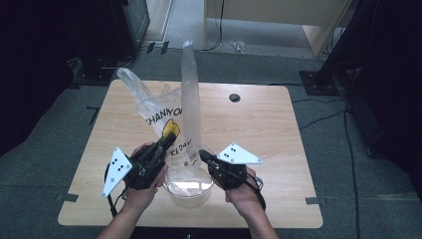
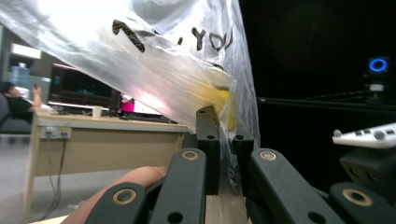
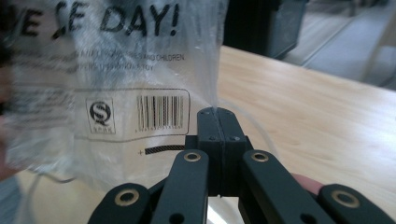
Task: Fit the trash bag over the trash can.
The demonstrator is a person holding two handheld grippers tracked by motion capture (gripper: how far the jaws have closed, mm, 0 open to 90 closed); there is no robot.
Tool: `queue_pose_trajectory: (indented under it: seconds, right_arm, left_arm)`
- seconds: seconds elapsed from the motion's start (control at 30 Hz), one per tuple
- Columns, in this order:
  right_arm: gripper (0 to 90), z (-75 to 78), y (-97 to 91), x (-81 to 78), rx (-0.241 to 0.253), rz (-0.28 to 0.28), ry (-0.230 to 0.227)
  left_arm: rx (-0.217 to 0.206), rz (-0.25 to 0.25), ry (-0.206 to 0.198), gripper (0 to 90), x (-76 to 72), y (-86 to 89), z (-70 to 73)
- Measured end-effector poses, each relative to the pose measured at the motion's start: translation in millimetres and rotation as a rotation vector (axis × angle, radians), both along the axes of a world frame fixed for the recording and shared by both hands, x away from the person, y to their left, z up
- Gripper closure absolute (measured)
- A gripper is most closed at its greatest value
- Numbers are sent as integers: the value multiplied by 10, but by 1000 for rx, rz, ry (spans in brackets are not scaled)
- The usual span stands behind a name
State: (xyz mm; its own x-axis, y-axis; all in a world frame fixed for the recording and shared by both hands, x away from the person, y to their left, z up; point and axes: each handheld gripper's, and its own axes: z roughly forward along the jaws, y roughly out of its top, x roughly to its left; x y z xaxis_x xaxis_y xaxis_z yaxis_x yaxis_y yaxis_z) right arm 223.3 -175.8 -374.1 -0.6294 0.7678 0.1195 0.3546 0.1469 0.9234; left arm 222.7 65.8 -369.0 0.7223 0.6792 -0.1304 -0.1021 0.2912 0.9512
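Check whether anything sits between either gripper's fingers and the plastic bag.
Nothing visible does. The left gripper is shut on the plastic bag, film pinched between its fingers. The right gripper is shut at the bag's edge, above the clear bowl.

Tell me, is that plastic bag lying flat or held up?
Held up: the plastic bag rises from the bowl, pinched by both the left gripper and right gripper.

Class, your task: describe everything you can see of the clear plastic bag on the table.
The plastic bag is thin, clear and crinkled, printed in black with "THANK YOU", "DAY!", a barcode and a yellow mark. Its two handles stand up, one tall and upright, the other leaning back to the left. Its bottom sits in a clear round bowl near the front edge of the wooden table. The left tongs pinch its film at the yellow mark; the right tongs are shut on its right edge.
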Motion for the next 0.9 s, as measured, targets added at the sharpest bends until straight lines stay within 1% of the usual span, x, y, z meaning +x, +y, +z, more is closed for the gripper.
queue_pose_trajectory:
  seconds: [0.03,0.1,0.13,0.17,0.23,0.3,0.37,0.43,0.5,0.53,0.6,0.67,0.73,0.77,0.83,0.87,0.9]
  right_arm:
    - [900,2,-16,-3,-6,-17,-10]
    - [900,5,-50,-5,-10,-49,-26]
    - [900,4,-68,-5,-10,-64,-32]
    - [900,2,-80,-5,-7,-71,-31]
    - [900,-4,-118,-1,-4,-103,-37]
    - [900,-16,-149,5,5,-113,-32]
    - [900,-37,-151,4,6,-96,-22]
    - [900,-71,-125,-14,-8,-70,-14]
    - [900,-98,-108,-21,-4,-33,4]
    - [896,-110,-100,-24,-3,-12,15]
    - [786,-134,-81,-29,-8,44,36]
    - [596,-146,-66,-42,-9,83,42]
    - [454,-136,-66,-50,1,106,40]
    - [399,-125,-74,-49,10,103,36]
    - [317,-95,-91,-36,26,86,33]
    - [310,-80,-103,-23,37,86,36]
    - [313,-66,-113,-21,52,78,30]
  left_arm:
    - [9,-9,2,867,-1,2,-5]
    - [20,-45,9,866,9,13,-15]
    - [28,-51,11,867,10,18,-20]
    - [41,-61,15,867,13,25,-27]
    - [58,-81,27,867,24,42,-42]
    - [73,-83,39,865,37,61,-62]
    - [75,-91,51,863,53,92,-86]
    - [76,-91,59,863,60,119,-108]
    - [85,-86,64,862,58,131,-127]
    - [97,-82,65,859,56,137,-137]
    - [119,-69,64,851,45,134,-159]
    - [147,-63,61,841,24,122,-189]
    - [179,-57,51,825,0,109,-214]
    - [190,-57,48,815,-9,103,-223]
    - [222,-65,36,790,-36,85,-247]
    - [245,-68,30,784,-50,75,-257]
    - [262,-72,24,777,-64,58,-268]
